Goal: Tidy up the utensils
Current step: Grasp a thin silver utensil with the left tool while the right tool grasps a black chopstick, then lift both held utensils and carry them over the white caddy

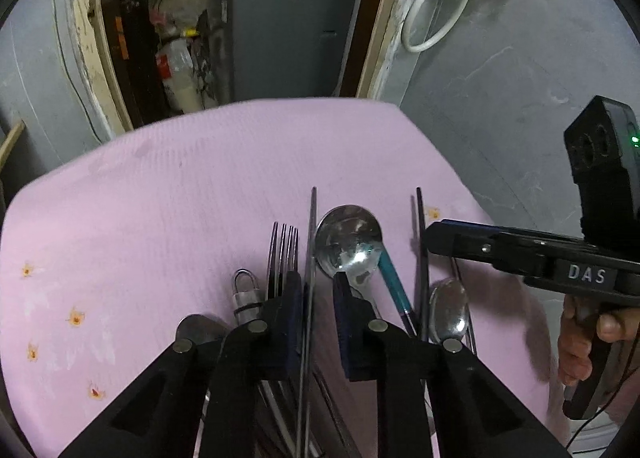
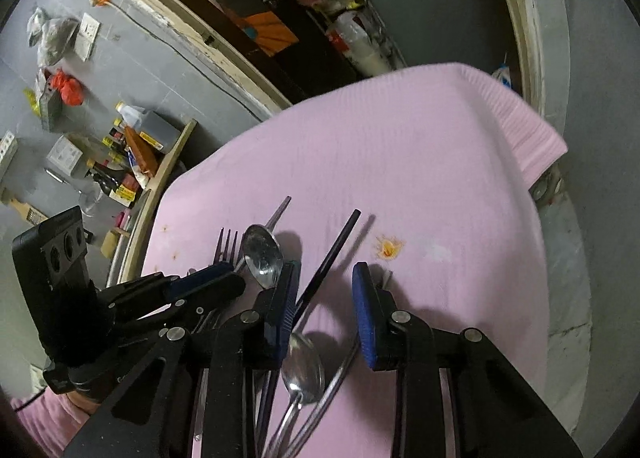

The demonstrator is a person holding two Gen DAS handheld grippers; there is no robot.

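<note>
Sorting a cutlery pile on the pink cloth (image 1: 180,185) covering the desk; nothing lifted yet.

Landmark: large spoon (image 1: 347,242), bowl up, with a teal handle (image 1: 394,286) running from it toward the camera.

- Left tongs (image 1: 318,298): spread, hovering low over the pile. A thin steel chopstick (image 1: 312,258) runs up through the gap, just left of the large spoon. Pads not closed on it; contact can't be confirmed.
- Fork (image 1: 285,254): just left of that chopstick, tines pointing away.
- Small padlock (image 1: 245,294): left of the fork, not a utensil.
- Black chopstick (image 1: 421,258): just right of the large spoon. Small spoon (image 1: 449,308) beside it, nearer the camera.
- Right tongs (image 2: 326,290): spread, empty. Black chopstick lies between the pads, close to the left one. Another spoon (image 2: 303,372) and more thin handles cross underneath, nearer the wrist.

Step, as I read it: both tongs lining up for a first pick, probably one chopstick each.

Next move needs: drop until the pads straddle a single stick, then close. Sticks are thin and smooth, so they'll likely roll or slip; grip mid-length. Overlapping handles may drag along.
</note>
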